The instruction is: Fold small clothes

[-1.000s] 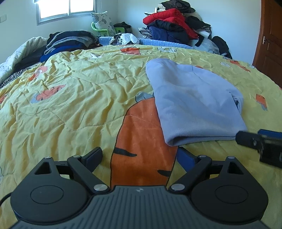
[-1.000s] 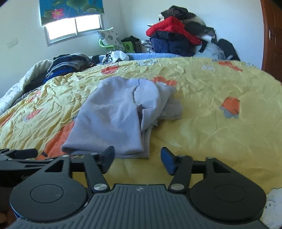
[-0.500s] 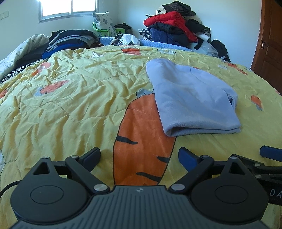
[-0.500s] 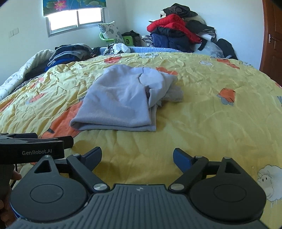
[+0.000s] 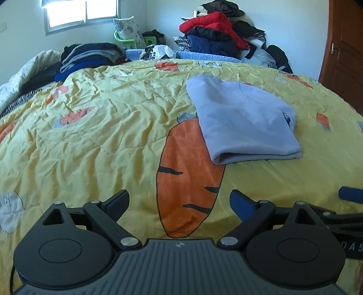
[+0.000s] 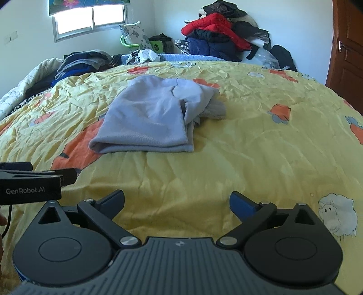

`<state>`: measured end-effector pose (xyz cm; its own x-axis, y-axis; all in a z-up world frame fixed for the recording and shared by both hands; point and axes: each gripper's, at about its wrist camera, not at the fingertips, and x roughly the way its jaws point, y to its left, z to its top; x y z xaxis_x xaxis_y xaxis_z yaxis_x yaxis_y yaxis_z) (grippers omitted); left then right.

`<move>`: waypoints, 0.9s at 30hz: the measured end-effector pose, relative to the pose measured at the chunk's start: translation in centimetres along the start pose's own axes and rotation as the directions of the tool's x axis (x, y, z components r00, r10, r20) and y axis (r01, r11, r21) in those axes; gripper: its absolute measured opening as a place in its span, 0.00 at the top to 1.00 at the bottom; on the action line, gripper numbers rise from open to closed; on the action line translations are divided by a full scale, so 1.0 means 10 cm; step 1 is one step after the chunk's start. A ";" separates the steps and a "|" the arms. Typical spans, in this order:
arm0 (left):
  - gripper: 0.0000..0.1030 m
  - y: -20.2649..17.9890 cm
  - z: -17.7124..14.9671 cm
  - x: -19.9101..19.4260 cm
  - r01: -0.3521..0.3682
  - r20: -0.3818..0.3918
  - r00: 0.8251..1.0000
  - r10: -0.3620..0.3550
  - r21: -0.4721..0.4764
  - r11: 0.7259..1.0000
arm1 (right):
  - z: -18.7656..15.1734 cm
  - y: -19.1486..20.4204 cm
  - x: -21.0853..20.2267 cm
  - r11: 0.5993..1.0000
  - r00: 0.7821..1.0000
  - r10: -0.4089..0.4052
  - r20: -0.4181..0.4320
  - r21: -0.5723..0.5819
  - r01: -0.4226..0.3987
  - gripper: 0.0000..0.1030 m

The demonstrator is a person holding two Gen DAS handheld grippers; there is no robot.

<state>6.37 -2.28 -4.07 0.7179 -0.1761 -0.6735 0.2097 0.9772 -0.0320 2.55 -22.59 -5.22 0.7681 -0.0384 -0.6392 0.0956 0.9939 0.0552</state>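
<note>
A pale lilac garment (image 5: 242,120) lies folded on the yellow carrot-print quilt (image 5: 102,136), its rounded fold edge toward me. In the right wrist view the same garment (image 6: 149,120) sits left of centre, with a bunched grey part at its right side. My left gripper (image 5: 179,202) hovers over the big orange carrot print, short of the garment, open and holding nothing. My right gripper (image 6: 177,200) hangs over bare quilt on the near side of the garment; its jaws are still opening, nothing between them. The left gripper (image 6: 52,175) also shows at the left edge there.
A stack of folded dark clothes (image 5: 90,56) lies at the bed's far left. A heap of red and navy clothing (image 5: 215,34) is piled against the back wall. A brown door (image 5: 344,45) stands at the right. A window (image 6: 90,20) is behind the bed.
Both grippers have drawn back from the garment, which now lies farther off in both views. The right gripper's jaws have spread much wider. The garment stays where it was.
</note>
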 end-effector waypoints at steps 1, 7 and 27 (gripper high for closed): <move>0.07 0.01 -0.01 0.00 0.004 0.000 1.000 -0.004 -0.012 1.000 | -0.01 0.01 -0.01 1.000 1.000 -0.001 -0.003 -0.001 0.001 0.03; 0.07 0.14 -0.05 0.05 0.031 -0.011 0.999 -0.032 -0.090 0.995 | -0.04 0.04 -0.05 0.999 1.000 -0.007 0.006 -0.031 0.008 0.03; 0.02 0.02 -0.19 0.10 -0.091 0.050 0.995 0.091 -0.010 0.996 | -0.01 -0.09 0.10 0.999 0.999 -0.041 0.031 -0.021 0.042 0.02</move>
<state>5.85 -2.01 -6.18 0.7662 -0.0917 -0.6361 0.1366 0.9904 0.0218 3.13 -23.48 -6.00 0.7829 -0.0821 -0.6167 0.1140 0.9934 0.0124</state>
